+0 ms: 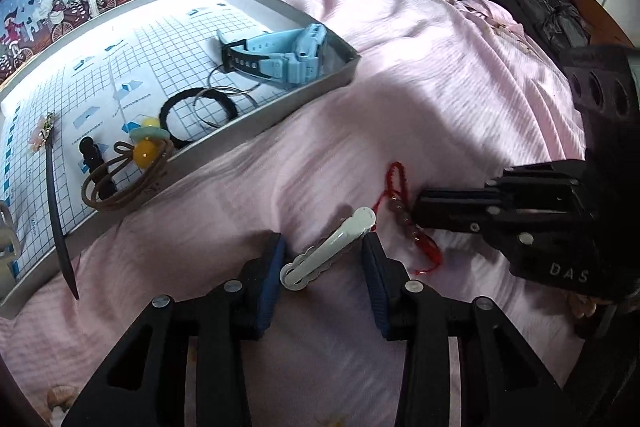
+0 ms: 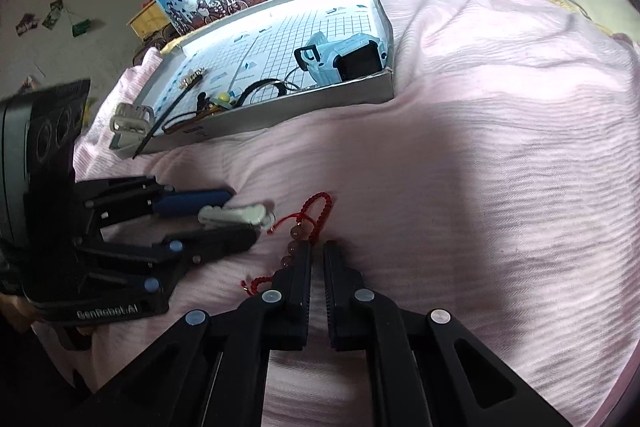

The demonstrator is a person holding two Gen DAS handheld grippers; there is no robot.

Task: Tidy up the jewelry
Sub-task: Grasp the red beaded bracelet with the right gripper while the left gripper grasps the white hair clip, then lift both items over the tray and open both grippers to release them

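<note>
Landmark: tray (image 1: pixel 256 131), already stocked. Near its front wall on the sheet (image 1: pixel 420 87), left gripper (image 1: pixel 324 267) spread, straddling the clip (image 1: pixel 332 247), ungripped. Beside the clip, right gripper (image 2: pixel 318 251) nearly clenched at the bracelet (image 2: pixel 308 223); grasp uncertain.

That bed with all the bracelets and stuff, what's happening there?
A person is tidying jewelry into a shallow box on the pink bedspread. The left tongs are open around a white hair clip. The right tongs are nearly closed beside a red beaded bracelet. A blue watch already sits in the box.
</note>
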